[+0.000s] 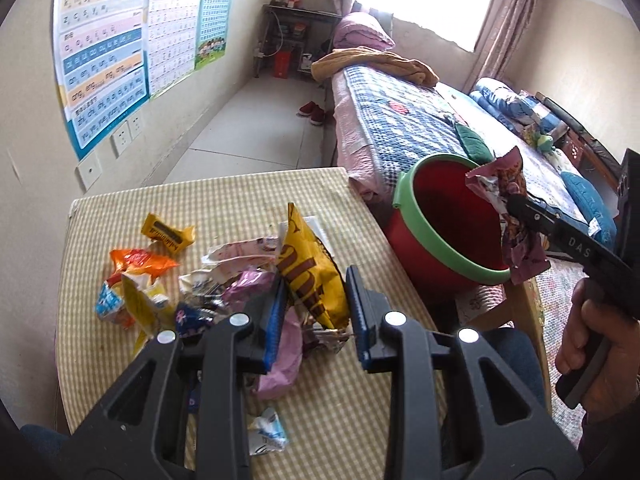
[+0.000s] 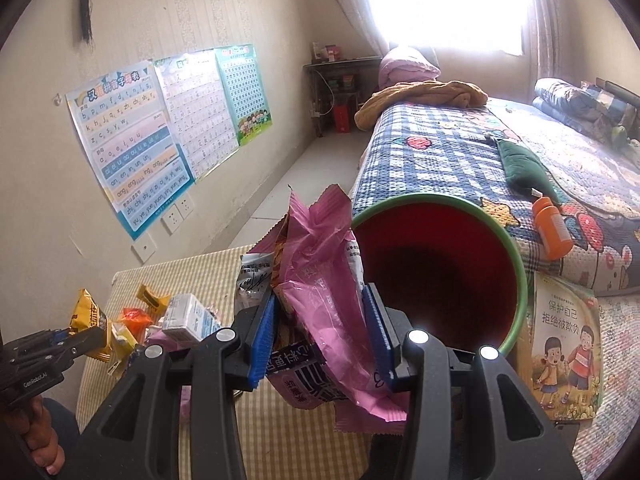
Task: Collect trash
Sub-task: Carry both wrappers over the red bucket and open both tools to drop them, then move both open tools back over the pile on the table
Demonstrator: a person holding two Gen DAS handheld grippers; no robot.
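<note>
Beside the red bin, the right gripper clamps a bunch of pink wrappers; over the bench the left gripper pinches a yellow snack bag. These look light, crinkly and slippery, so I would grip bunched folds mid-body.

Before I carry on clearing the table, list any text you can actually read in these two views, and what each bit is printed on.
"DAS": body of the right gripper.
"GenRobot.AI": body of the left gripper.
"保护自己 拒绝被欺负": cover of the children's book.
"汉语拼音字母表", then pinyin rows such as "b p m f d t n l": left wall poster.
Other two posters, pink wrapper, yellow snack bag: print too small or crumpled to read.
</note>
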